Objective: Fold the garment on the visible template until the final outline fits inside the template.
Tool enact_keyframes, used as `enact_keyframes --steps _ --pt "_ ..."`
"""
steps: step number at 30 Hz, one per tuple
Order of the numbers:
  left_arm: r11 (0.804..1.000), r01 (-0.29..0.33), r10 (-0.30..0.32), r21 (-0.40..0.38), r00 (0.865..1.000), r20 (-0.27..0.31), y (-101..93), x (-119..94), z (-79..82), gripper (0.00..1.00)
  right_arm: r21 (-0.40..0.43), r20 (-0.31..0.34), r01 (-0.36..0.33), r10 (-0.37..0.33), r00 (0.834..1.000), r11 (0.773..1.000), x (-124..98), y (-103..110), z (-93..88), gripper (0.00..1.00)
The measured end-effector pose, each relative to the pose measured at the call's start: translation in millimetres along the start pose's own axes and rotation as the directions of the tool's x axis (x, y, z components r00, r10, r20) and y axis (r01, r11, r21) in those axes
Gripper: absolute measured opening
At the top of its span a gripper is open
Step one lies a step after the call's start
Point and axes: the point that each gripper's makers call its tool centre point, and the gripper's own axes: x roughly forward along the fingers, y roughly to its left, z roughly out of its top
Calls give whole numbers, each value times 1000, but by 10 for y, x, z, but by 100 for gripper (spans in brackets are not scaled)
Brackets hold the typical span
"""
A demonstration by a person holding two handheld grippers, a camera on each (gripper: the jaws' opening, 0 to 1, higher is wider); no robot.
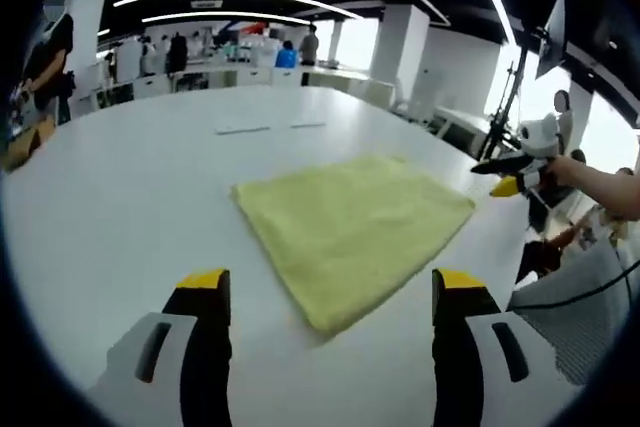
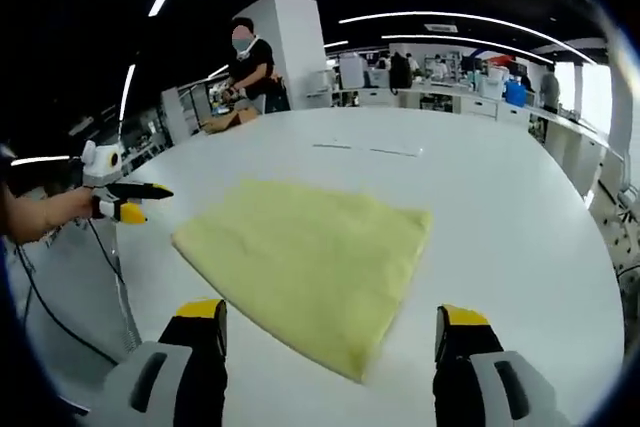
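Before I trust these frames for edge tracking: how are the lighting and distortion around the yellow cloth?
Left gripper view: the flat yellow fleece cloth is evenly lit, windows behind blow out, and the white table edge bows from the fisheye. Right gripper view: the cloth is sharp, its shadow faint, and the ceiling light strips curve.

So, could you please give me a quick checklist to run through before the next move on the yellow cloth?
1. Cloth fully in view: ok, whole outline shows in both views.
2. Cloth lying flat on table: ok, no bunching seen.
3. Left gripper open and holding nothing: ok.
4. Right gripper open and holding nothing: ok.
5. Template visible around the cloth: cannot tell, no outline made out on the white top.
6. Both grippers apart from the cloth: ok, neither touches it.
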Motion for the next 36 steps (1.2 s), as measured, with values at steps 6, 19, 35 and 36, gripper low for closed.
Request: enact_keyframes --steps 6,19,35,36 --pt "999 -26 26 21 1000 13 -19 -121 33 91 -32 66 -54 56 996 998 -148 226 238 99" --pt "999 -36 37 -12 998 55 -100 -318 68 99 -57 120 -65 71 990 996 -436 421 310 99" --pt "998 -60 60 1 998 33 -87 -401 -50 99 -58 130 -30 38 991 998 -524 414 204 99" --pt "998 -61 61 -2 998 33 -86 -402 -60 99 -57 129 -29 36 991 998 -522 414 199 99"
